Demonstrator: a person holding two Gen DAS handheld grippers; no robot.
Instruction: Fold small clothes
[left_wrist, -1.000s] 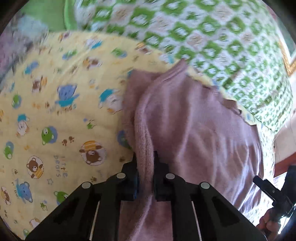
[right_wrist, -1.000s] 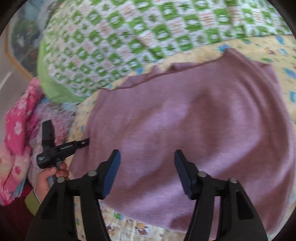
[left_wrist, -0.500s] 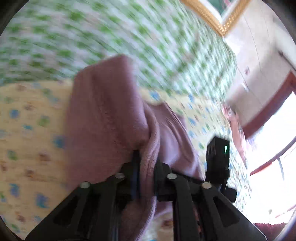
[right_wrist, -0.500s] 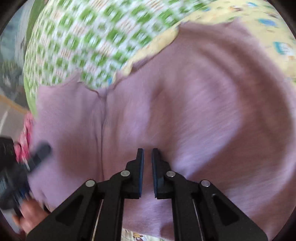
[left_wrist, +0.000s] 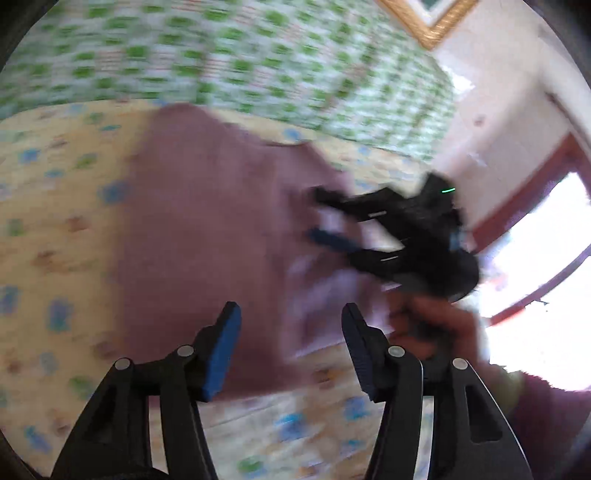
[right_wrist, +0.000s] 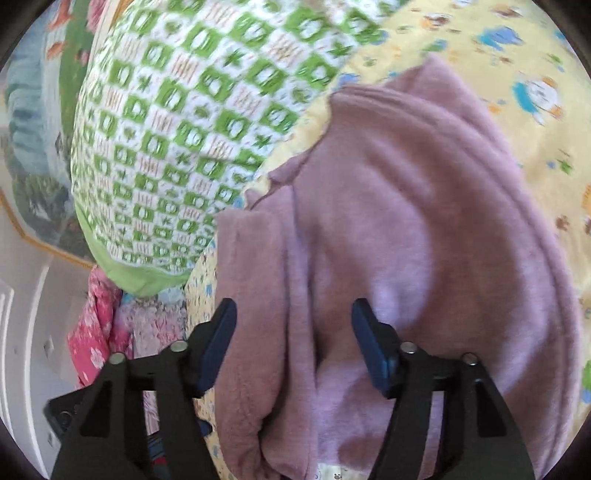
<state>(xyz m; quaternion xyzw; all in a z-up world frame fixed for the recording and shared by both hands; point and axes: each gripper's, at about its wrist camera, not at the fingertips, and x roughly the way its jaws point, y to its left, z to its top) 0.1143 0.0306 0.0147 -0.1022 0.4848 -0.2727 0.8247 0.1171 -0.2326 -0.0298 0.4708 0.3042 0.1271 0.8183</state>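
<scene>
A mauve knitted garment (left_wrist: 207, 229) lies folded on the yellow bear-print sheet (left_wrist: 55, 229); it also shows in the right wrist view (right_wrist: 424, 240), with one side laid over the rest. My left gripper (left_wrist: 290, 339) is open and empty just above the garment's near edge. My right gripper (right_wrist: 293, 339) is open and empty over the garment's fold; in the left wrist view it appears at the garment's right edge (left_wrist: 325, 218), blurred. The left wrist view is motion-blurred.
A green-and-white patterned pillow (right_wrist: 177, 122) lies behind the garment. Pink floral clothes (right_wrist: 96, 325) are heaped off the sheet's left edge. A wall and a bright window (left_wrist: 535, 240) are to the right. A hand (left_wrist: 436, 321) holds the right gripper.
My left gripper carried a side of the garment over to the right and has let go; its jaws are now open. My right gripper shut half a second ago and has opened again.
</scene>
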